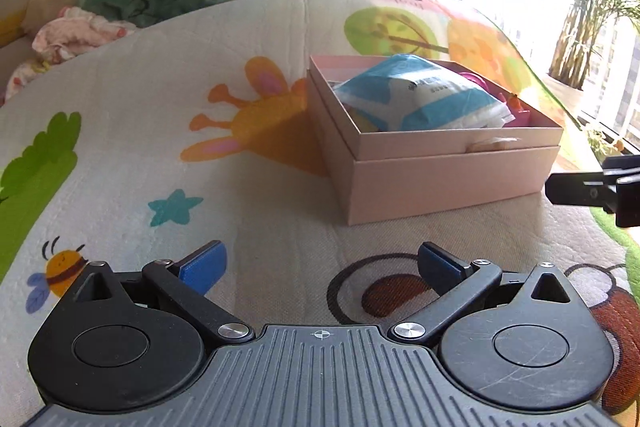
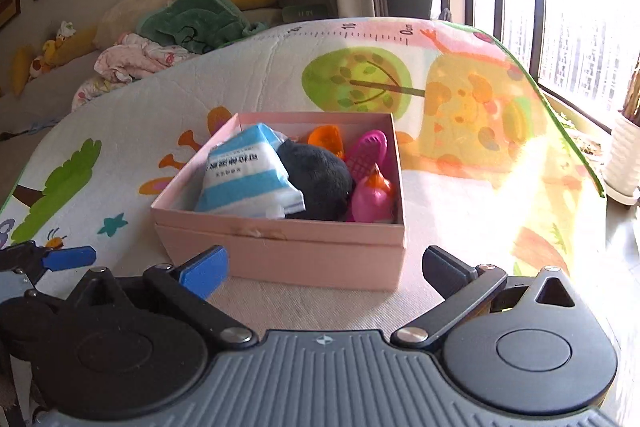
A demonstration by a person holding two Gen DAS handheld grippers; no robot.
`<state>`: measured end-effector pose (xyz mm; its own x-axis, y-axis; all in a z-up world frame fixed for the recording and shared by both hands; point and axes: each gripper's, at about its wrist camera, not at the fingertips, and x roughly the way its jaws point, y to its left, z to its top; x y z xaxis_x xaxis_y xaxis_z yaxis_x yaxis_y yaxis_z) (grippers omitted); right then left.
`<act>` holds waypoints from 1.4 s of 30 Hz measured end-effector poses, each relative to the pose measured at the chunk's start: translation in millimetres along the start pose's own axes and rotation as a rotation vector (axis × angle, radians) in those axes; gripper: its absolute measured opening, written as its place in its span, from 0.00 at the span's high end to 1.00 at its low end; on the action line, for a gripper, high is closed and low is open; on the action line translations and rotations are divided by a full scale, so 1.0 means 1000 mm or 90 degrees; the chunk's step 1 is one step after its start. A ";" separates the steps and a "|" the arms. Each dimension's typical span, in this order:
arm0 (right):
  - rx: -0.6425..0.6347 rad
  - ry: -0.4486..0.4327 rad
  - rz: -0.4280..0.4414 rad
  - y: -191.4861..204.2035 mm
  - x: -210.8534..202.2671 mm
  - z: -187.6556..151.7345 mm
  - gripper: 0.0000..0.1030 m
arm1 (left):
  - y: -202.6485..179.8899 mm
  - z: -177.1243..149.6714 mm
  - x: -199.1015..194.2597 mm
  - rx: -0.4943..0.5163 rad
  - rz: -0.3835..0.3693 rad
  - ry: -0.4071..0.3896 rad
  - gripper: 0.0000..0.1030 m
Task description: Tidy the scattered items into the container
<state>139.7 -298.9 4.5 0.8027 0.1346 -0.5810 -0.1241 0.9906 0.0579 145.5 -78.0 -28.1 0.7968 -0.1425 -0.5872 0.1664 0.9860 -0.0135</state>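
Tongs, left [image 1: 320, 267] and right [image 2: 324, 269], gape empty near pink box [image 2: 320, 255] on play mat [image 2: 280, 67].

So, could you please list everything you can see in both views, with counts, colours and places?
box: one, pink, on the play mat
tissue pack: one, blue and white, in the box at its left
plush toy: one, black, in the box, middle
toy bird: one, pink with orange beak, box's near right corner
pink plastic toy: one, behind the bird
orange plastic toy: one, at the box's back
play mat: one, cartoon print, under the box
clothes pile: green and pink, beyond the mat
potted plant: one, by the window
left tool: open, empty
right tool: open, empty
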 end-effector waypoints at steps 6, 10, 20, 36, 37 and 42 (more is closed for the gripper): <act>-0.036 0.010 -0.063 0.007 0.013 -0.037 0.00 | -0.009 0.004 0.002 0.017 0.022 -0.035 0.00; -0.018 0.052 -0.068 0.006 0.036 -0.034 0.00 | -0.013 0.010 0.015 0.027 0.038 -0.019 0.00; 0.018 0.037 -0.056 -0.006 0.048 -0.040 0.00 | -0.006 0.009 0.032 0.006 0.027 0.042 0.00; 0.017 0.006 -0.074 -0.002 0.047 -0.046 0.00 | -0.006 0.009 0.032 0.003 0.025 0.043 0.00; 0.018 0.005 -0.073 -0.002 0.047 -0.046 0.00 | -0.006 0.009 0.031 0.003 0.025 0.043 0.00; 0.017 0.006 -0.074 -0.002 0.047 -0.046 0.00 | -0.006 0.009 0.031 0.003 0.025 0.043 0.00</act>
<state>151.1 -295.6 -60.3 0.8057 0.0190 -0.5920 -0.0151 0.9998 0.0114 174.8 -88.8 -39.0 0.7618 -0.0980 -0.6403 0.1392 0.9902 0.0141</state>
